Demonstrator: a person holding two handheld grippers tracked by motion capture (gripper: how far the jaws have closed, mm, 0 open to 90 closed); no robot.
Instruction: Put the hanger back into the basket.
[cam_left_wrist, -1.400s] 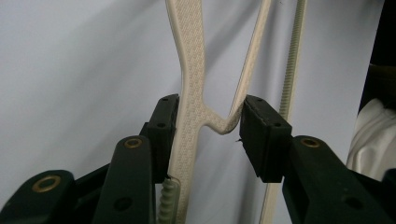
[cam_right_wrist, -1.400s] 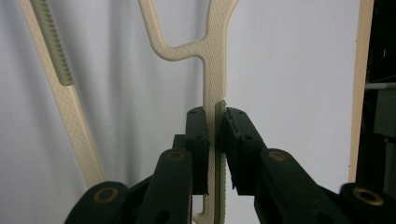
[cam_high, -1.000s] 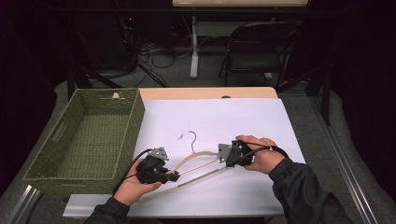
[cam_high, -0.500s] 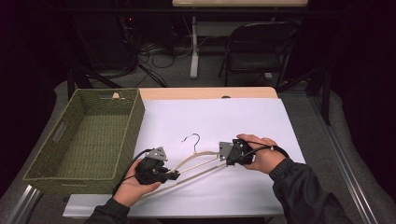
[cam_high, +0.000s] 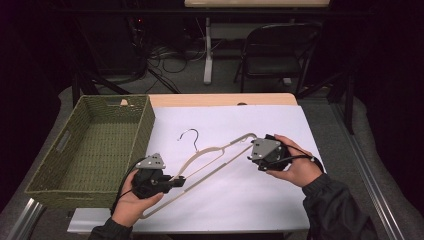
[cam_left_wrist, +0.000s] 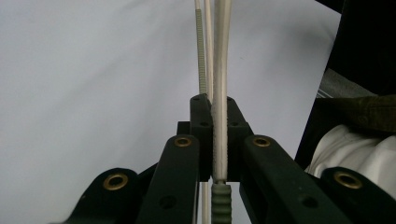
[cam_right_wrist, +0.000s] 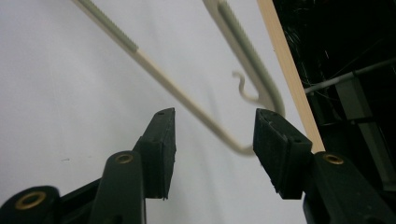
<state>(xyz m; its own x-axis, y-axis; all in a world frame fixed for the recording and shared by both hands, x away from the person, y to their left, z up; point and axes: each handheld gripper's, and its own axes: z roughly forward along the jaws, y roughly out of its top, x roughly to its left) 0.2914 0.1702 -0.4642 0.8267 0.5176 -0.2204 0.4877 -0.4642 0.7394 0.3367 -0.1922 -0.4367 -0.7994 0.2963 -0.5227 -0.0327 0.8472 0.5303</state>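
Two grippers work one cream clothes hanger (cam_high: 215, 155) above the white sheet (cam_high: 260, 200) that covers the table. The left gripper (cam_high: 176, 182), near the sheet's front edge, is clamped tight on the hanger's lower end; in the left gripper view its pads squeeze the cream bar (cam_left_wrist: 219, 140). The right gripper (cam_high: 252, 156), toward the sheet's right edge, has just been opening: its jaws stand apart with the hanger's curved end (cam_right_wrist: 261, 100) between them, unpinched. The hanger slants from the front-left up toward the right, its wire hook (cam_high: 190, 136) pointing to the far edge. A green woven basket (cam_high: 45, 170) sits along the table's left edge.
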